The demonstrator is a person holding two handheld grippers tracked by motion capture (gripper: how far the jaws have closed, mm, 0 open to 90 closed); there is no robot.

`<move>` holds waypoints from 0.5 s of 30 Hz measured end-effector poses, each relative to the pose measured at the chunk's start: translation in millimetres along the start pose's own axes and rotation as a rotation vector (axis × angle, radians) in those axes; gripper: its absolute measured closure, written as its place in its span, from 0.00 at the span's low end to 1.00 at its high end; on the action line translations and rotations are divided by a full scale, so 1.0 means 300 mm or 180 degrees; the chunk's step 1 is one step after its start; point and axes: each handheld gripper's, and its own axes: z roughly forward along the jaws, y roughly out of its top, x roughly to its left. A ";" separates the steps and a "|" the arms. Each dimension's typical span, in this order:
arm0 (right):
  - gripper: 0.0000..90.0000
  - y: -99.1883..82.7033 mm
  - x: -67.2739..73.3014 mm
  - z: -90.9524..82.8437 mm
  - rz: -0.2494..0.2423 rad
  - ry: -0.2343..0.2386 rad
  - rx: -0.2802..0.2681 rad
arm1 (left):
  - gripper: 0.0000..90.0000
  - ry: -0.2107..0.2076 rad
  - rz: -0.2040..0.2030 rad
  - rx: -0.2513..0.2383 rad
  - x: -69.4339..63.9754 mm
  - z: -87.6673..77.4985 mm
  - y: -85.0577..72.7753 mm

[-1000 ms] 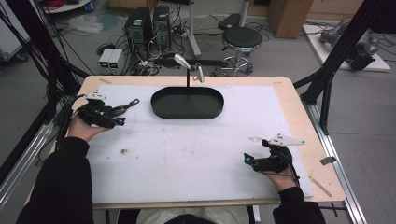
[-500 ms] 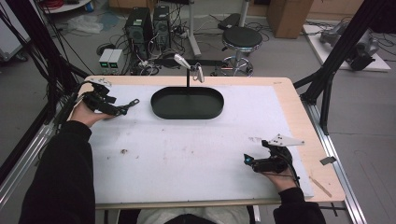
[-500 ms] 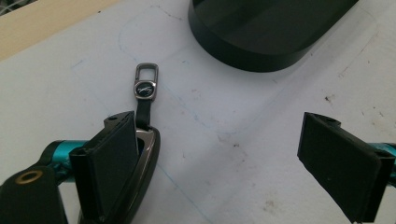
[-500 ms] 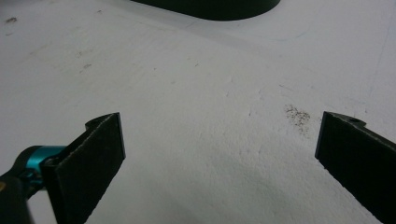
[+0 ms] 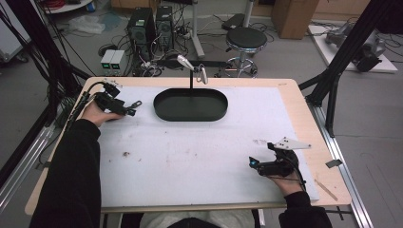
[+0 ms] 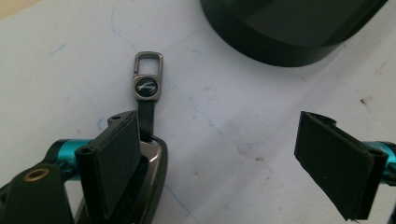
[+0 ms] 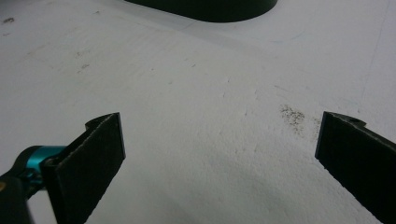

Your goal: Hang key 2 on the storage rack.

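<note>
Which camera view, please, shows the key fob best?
The left gripper view: the key fob lies close up beside one pad of the open left hand-held gripper, strap and metal clasp plain. The high view shows its clasp end small, past that gripper. The right gripper view faces bare mat.

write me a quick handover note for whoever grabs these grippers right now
Left gripper: jaws wide open, at the table's far left beside the black tray. The key fob lies on the white mat against its left jaw, strap and metal clasp pointing ahead; not gripped.
Right gripper: open, holds nothing, low over the mat at near right.
Done: nothing in the tray.
Left: probably close on the fob and move it, perhaps to the tray.
</note>
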 end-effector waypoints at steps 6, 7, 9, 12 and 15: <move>0.01 -0.005 0.003 0.000 -0.0052 -0.0024 0.0045 | 0.20 0.0069 -0.0013 -0.0004 0.041 -0.001 0.017; 0.01 -0.007 0.006 -0.001 -0.0062 -0.0031 0.0051 | 0.22 0.0091 -0.0007 0.0006 0.045 0.005 0.018; 0.01 -0.009 0.014 -0.005 -0.0084 -0.0029 0.0075 | 0.23 0.0115 -0.0001 0.0069 0.054 0.023 0.019; 0.01 -0.012 0.017 -0.009 -0.0113 -0.0046 0.0066 | 0.27 0.0142 -0.0020 0.0127 0.069 0.054 0.014; 0.01 -0.013 0.019 -0.012 -0.0113 -0.0067 0.0067 | 0.30 0.0239 0.0041 0.0157 0.074 0.076 0.012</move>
